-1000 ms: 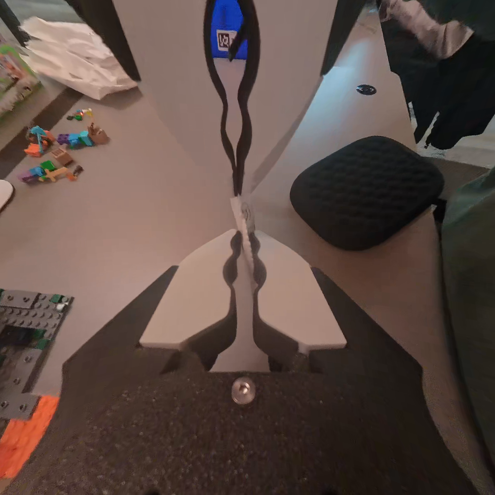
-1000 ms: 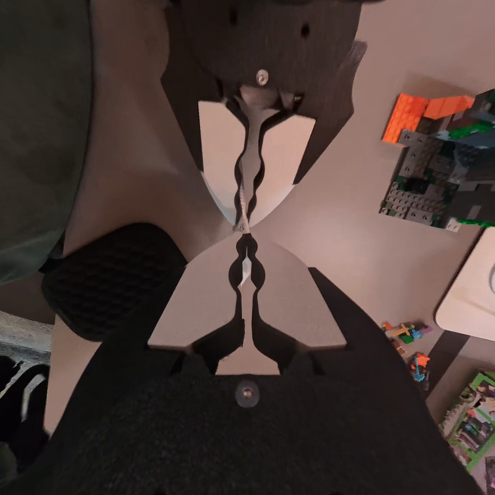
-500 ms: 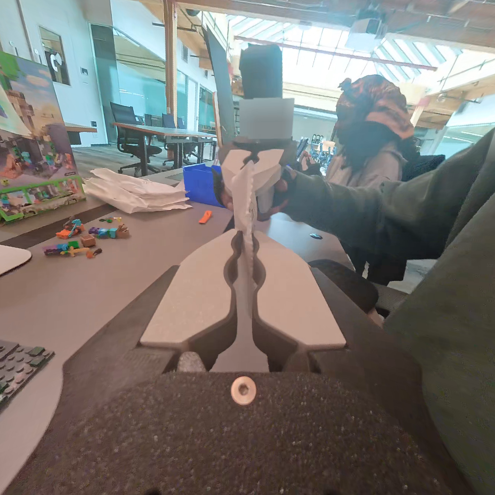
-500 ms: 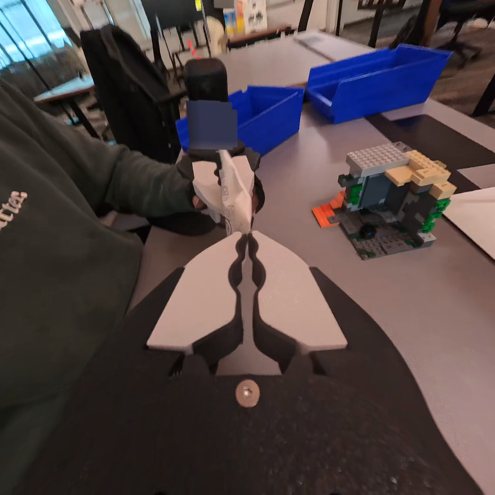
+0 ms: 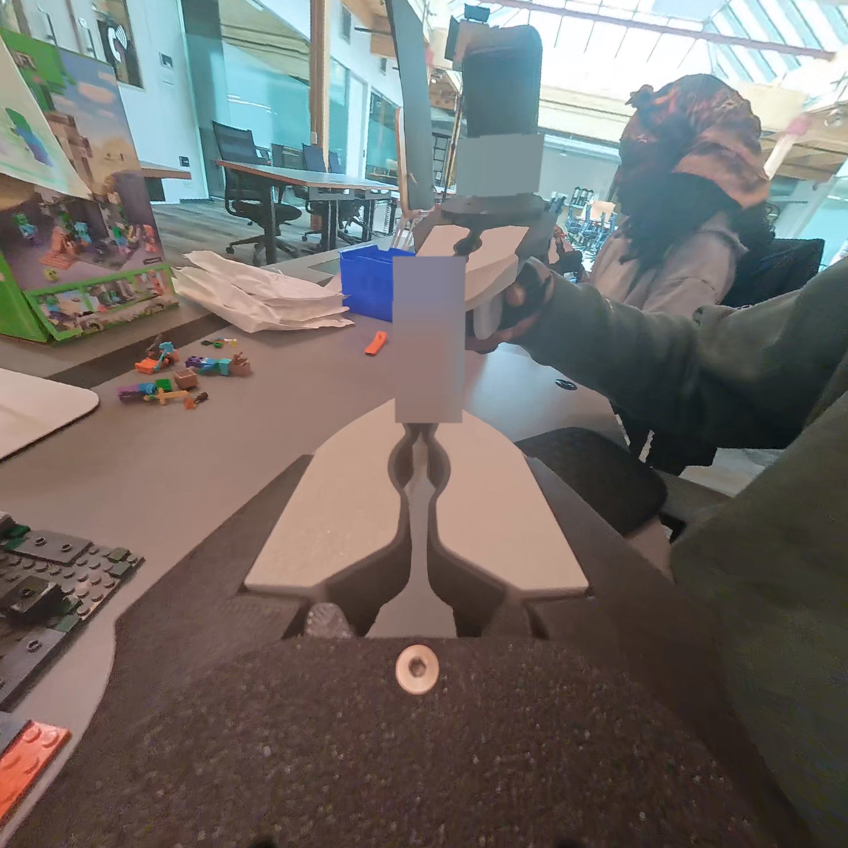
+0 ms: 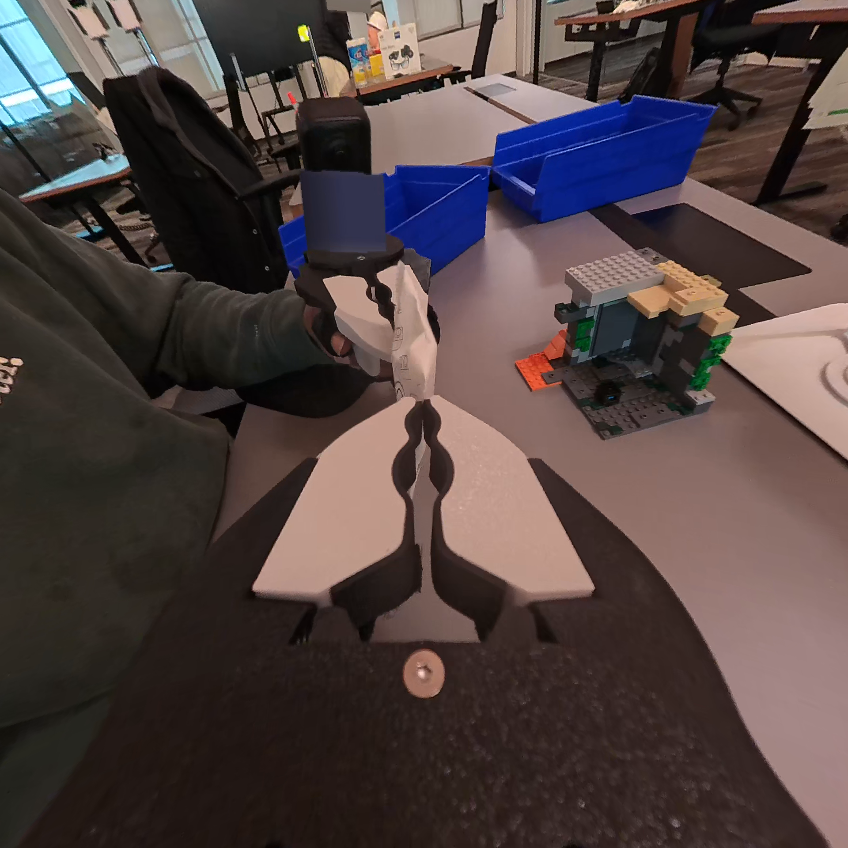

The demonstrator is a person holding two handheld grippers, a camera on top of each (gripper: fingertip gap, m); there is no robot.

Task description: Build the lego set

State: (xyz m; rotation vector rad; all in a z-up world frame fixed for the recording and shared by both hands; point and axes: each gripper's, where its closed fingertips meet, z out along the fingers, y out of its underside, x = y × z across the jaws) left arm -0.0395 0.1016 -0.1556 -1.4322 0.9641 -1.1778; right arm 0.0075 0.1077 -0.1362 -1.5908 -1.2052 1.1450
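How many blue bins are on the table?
2. One blue bin stands behind the left gripper, and a longer one sits to its right, farther back. More may be hidden.

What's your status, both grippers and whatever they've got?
Both grippers, left and right, shut on one white paper bag, held above the grey table. Brick building off to the side, nothing between.

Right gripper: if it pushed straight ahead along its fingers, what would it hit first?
Likely the left gripper, facing it just ahead; the white printed paper bag both are shut on already spans the gap. Depth is uncertain.
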